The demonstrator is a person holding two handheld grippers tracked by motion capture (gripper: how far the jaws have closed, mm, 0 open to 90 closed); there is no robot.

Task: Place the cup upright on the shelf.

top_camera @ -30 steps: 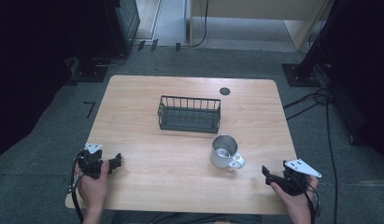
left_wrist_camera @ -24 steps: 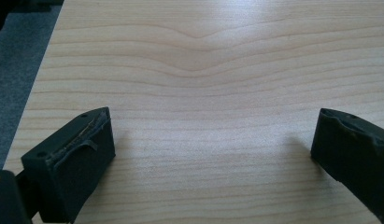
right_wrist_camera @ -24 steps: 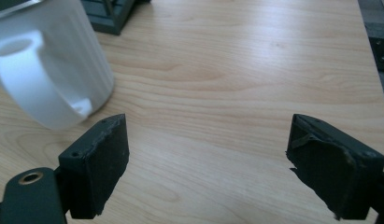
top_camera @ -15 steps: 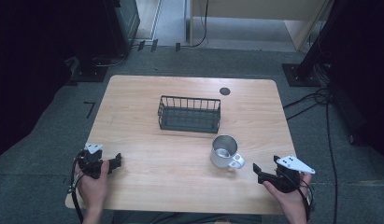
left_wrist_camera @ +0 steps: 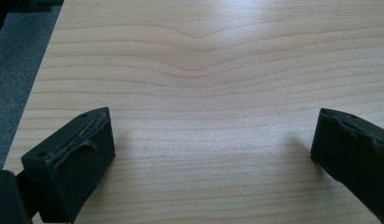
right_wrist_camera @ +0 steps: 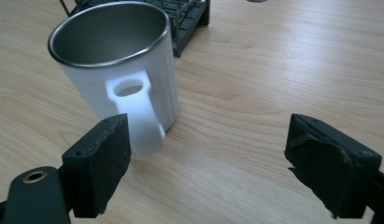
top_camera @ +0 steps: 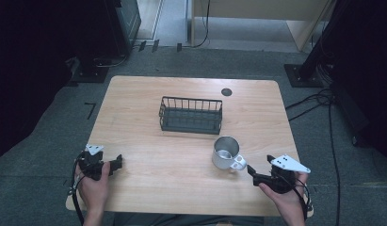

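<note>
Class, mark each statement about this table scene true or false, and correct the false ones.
1. The mug stands upright on the table. True.
2. The mug sits inside the wire basket. False: it stands outside, nearer the person.
3. The right tool is clamped on the mug's handle. False: its jaws are open, the handle just inside its left jaw.
4. The left tool is open over bare wood. True.

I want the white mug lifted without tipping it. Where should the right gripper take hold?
Probably the handle: the mug stands upright with that flat, holed tab jutting toward the right gripper. Come in level from the person's side; its open jaws stand wide enough to close across the tab.
</note>
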